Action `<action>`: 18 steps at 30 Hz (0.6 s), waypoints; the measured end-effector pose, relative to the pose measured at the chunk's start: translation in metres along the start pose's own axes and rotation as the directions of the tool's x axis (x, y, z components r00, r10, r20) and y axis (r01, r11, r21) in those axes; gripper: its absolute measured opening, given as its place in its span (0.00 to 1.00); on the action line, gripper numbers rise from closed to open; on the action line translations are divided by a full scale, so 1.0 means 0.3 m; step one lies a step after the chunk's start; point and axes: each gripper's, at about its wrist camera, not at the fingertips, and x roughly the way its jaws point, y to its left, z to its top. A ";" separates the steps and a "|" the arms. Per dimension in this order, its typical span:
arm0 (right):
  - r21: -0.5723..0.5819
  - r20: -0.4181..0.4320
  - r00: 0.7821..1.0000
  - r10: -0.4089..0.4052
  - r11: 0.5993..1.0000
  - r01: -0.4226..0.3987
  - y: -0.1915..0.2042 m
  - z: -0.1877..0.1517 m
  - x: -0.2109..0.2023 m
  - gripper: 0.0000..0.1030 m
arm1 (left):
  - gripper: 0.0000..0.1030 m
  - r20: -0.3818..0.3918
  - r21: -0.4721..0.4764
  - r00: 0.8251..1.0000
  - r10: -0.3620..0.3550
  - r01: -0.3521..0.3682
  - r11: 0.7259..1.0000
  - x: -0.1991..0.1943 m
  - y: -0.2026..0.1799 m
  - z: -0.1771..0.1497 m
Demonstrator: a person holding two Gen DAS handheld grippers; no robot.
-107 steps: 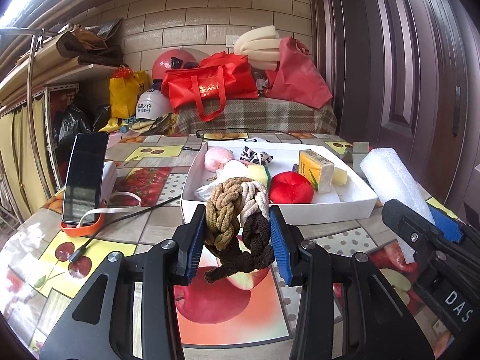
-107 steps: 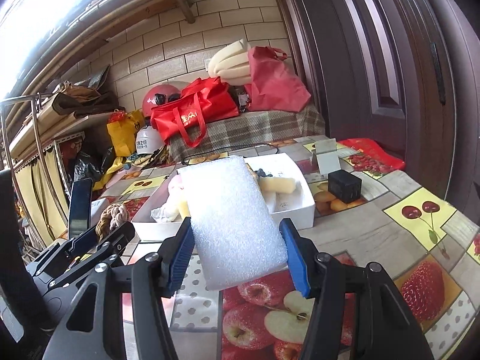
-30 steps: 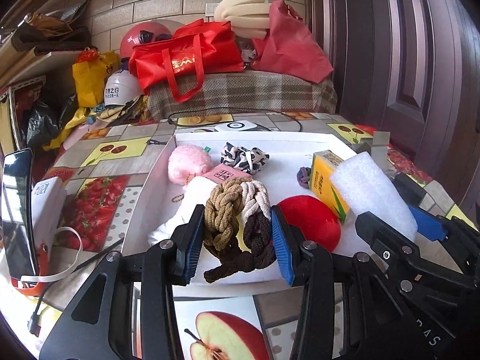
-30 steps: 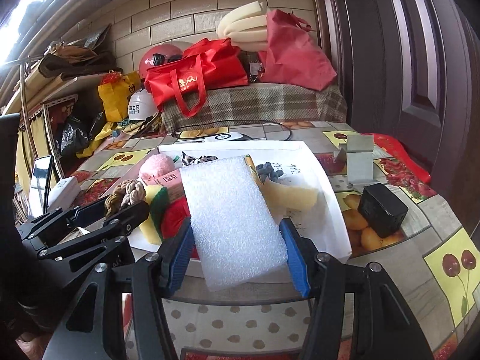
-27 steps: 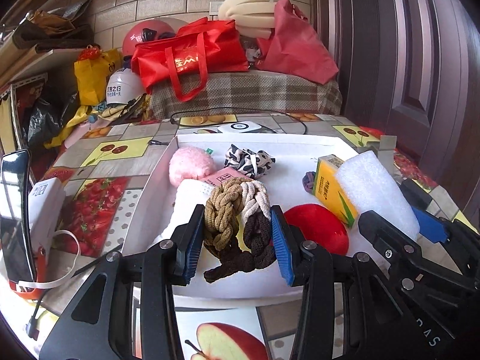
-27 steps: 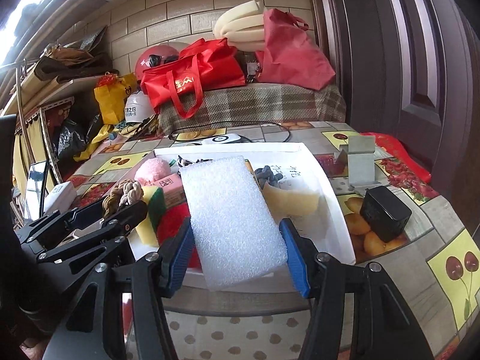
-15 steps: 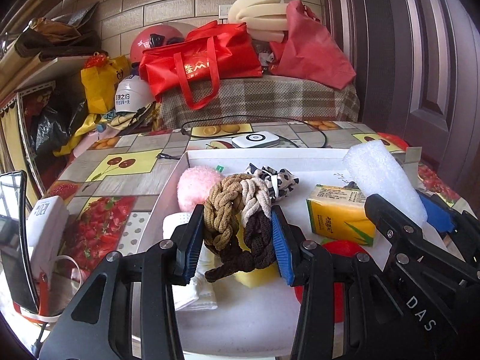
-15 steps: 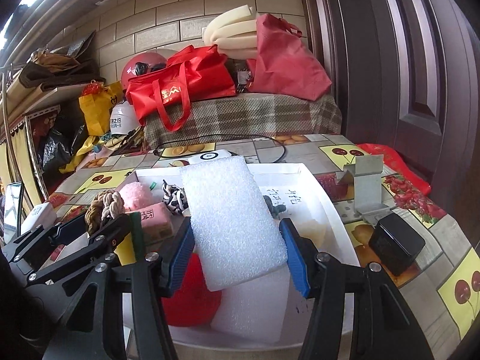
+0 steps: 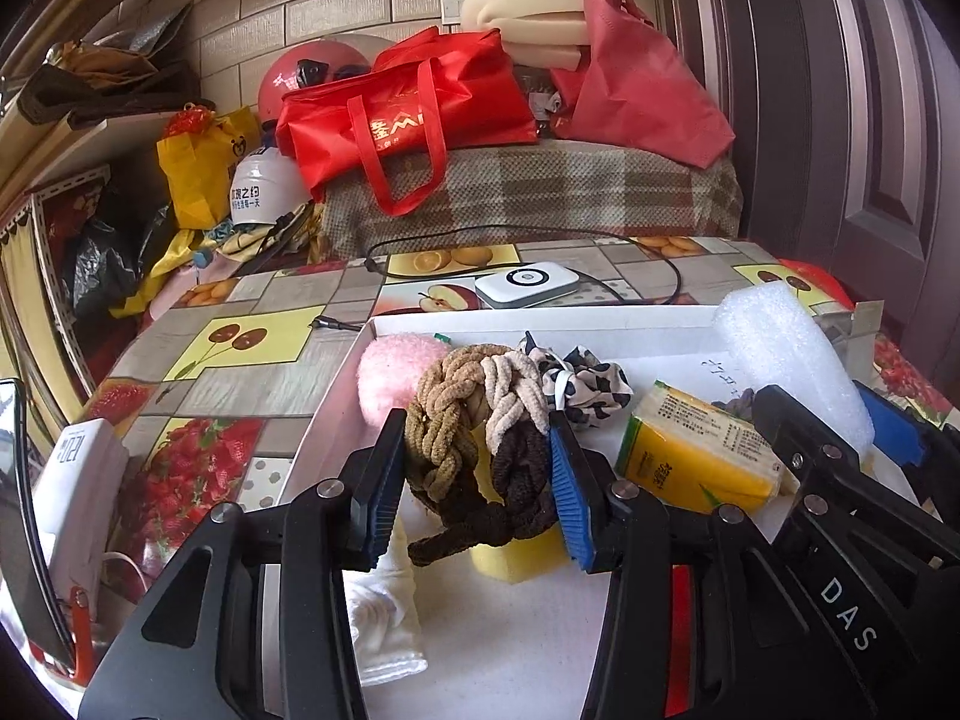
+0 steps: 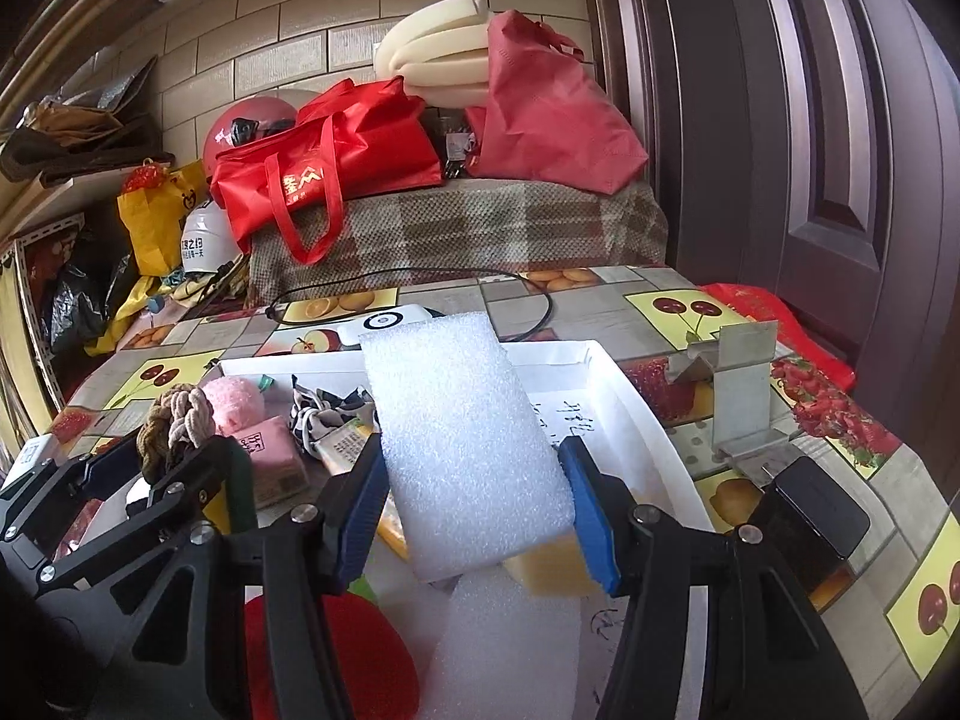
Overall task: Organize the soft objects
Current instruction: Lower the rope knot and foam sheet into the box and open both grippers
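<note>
A braided hair tie [image 9: 447, 420] in tan, cream and dark brown hangs between the blue pads of my left gripper [image 9: 474, 444]. Its jaws are opening, though both pads still touch the tie. It hangs over the white box [image 9: 540, 321], above a yellow sponge [image 9: 516, 558] and a white cloth [image 9: 384, 618]. My right gripper [image 10: 474, 468] is shut on a white foam block [image 10: 456, 420] over the box's right half. In the box lie a pink pompom [image 9: 390, 372], a spotted scrunchie [image 9: 582, 384], a yellow carton [image 9: 690, 456], a red cushion [image 10: 336, 660] and another foam piece [image 10: 510, 648].
Behind the box a white device [image 9: 528, 285] lies with a black cable. A phone on a stand [image 9: 18, 510] is at the left edge. Right of the box stand a metal bracket [image 10: 738, 384] and a black cube [image 10: 810, 510]. Red bags [image 9: 408, 114] sit on a covered bench behind.
Both grippers have moved forward from the table's near side to over the white box, each still carrying its object. The box's contents now lie under and ahead of the fingers.
</note>
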 end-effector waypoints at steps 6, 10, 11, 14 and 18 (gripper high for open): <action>-0.025 0.025 1.000 -0.009 1.000 0.009 0.017 -0.003 -0.017 0.58 | 0.54 0.004 -0.026 1.000 0.005 -0.005 1.000 0.000 0.013 0.000; 0.019 0.037 0.999 -0.033 0.999 0.032 -0.010 -0.002 -0.024 0.83 | 0.89 0.006 -0.152 1.000 0.029 -0.027 0.988 -0.004 0.092 -0.006; 0.030 0.039 0.999 -0.031 0.999 0.030 -0.016 -0.001 -0.025 0.89 | 0.95 0.005 -0.174 1.000 0.025 -0.023 0.985 -0.003 0.106 -0.009; 0.031 0.064 0.997 -0.047 0.999 0.045 -0.014 -0.002 -0.040 0.98 | 0.96 0.003 -0.198 1.000 0.029 -0.028 0.980 -0.006 0.117 -0.015; 0.017 0.099 0.994 -0.054 0.998 0.053 -0.003 -0.002 -0.060 1.00 | 0.96 0.017 -0.205 0.999 0.036 -0.031 0.978 -0.018 0.117 -0.017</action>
